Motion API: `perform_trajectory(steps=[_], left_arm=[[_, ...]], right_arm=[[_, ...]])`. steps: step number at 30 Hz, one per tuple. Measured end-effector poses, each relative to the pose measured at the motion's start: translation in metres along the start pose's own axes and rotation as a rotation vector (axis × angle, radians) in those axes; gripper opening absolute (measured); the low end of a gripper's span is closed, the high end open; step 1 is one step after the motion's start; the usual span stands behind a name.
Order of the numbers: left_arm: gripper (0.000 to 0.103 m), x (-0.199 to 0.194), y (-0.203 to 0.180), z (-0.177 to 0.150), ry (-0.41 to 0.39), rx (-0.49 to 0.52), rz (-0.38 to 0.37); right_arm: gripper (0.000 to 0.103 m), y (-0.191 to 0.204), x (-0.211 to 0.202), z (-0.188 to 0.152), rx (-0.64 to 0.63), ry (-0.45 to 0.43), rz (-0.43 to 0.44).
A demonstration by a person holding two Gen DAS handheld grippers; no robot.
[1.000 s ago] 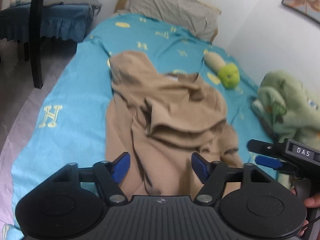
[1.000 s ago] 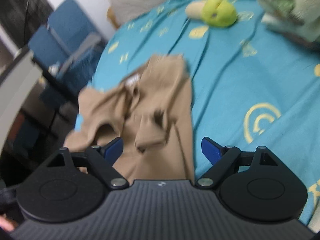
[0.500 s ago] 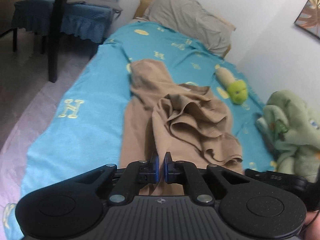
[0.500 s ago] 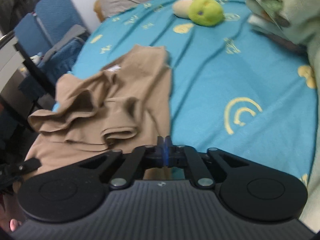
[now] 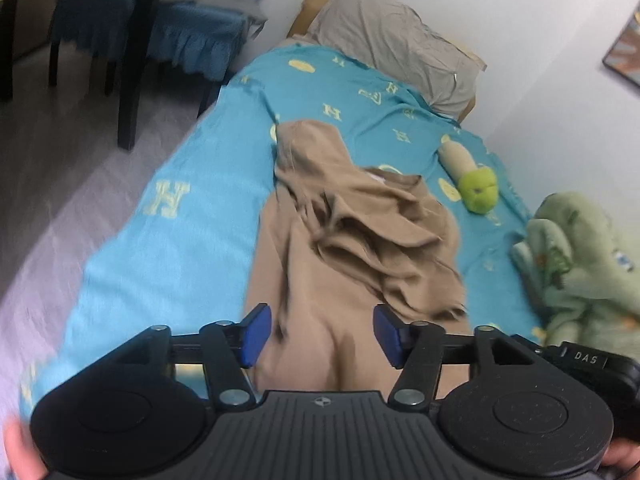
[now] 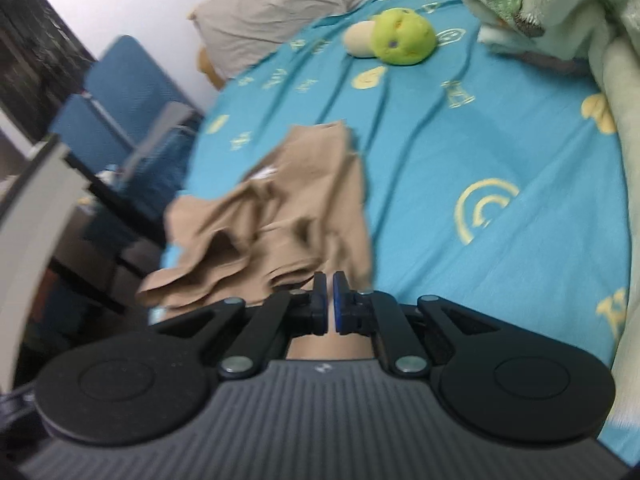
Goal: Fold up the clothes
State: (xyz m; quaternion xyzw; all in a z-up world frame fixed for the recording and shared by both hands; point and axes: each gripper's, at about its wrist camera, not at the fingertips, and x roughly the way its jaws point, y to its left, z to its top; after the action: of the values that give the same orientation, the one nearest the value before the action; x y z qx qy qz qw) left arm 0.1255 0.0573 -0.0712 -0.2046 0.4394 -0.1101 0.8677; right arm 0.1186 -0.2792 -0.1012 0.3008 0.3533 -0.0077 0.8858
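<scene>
On the bed: tan garment lies bunched, near edge toward both grippers.
Left gripper: fingers wide, empty.
Right gripper: nearly closed, pinching the hem, it seems.
Risk: one-sided pull drags the bunched cloth askew.

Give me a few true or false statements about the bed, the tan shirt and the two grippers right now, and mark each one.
1. The left gripper is open. True.
2. The right gripper is wide open. False: its pads are nearly together, with tan shirt at them.
3. The shirt lies flat and smooth. False: it is bunched and crumpled on the sheet.
4. A green plush toy lies on the bed. True.
5. The pillow is blue. False: it is grey.
</scene>
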Motion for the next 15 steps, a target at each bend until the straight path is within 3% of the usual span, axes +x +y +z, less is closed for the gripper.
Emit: perform_trajectory(steps=[1, 3, 7, 10, 13, 15], left_arm=[[0.077, -0.002, 0.002, -0.007, 0.020, -0.032, -0.005], [0.082, 0.003, 0.009, -0.018, 0.077, -0.129, -0.036], [0.084, 0.024, 0.031, -0.031, 0.197, -0.327, -0.132], [0.081, 0.047, 0.039, -0.031, 0.224, -0.399, -0.138], [0.080, 0.053, 0.046, -0.031, 0.186, -0.479, -0.178], [0.072, 0.056, 0.050, -0.032, 0.159, -0.533, -0.206]], right_arm=[[0.055, 0.001, -0.005, -0.004, 0.008, 0.006, 0.013], [0.103, -0.002, -0.008, -0.010, 0.067, 0.019, 0.051], [0.103, -0.013, 0.000, -0.022, 0.237, 0.096, 0.136], [0.103, -0.026, 0.016, -0.036, 0.420, 0.168, 0.176], [0.103, -0.040, 0.033, -0.050, 0.588, 0.226, 0.185], [0.103, -0.043, 0.041, -0.054, 0.629, 0.226, 0.189]])
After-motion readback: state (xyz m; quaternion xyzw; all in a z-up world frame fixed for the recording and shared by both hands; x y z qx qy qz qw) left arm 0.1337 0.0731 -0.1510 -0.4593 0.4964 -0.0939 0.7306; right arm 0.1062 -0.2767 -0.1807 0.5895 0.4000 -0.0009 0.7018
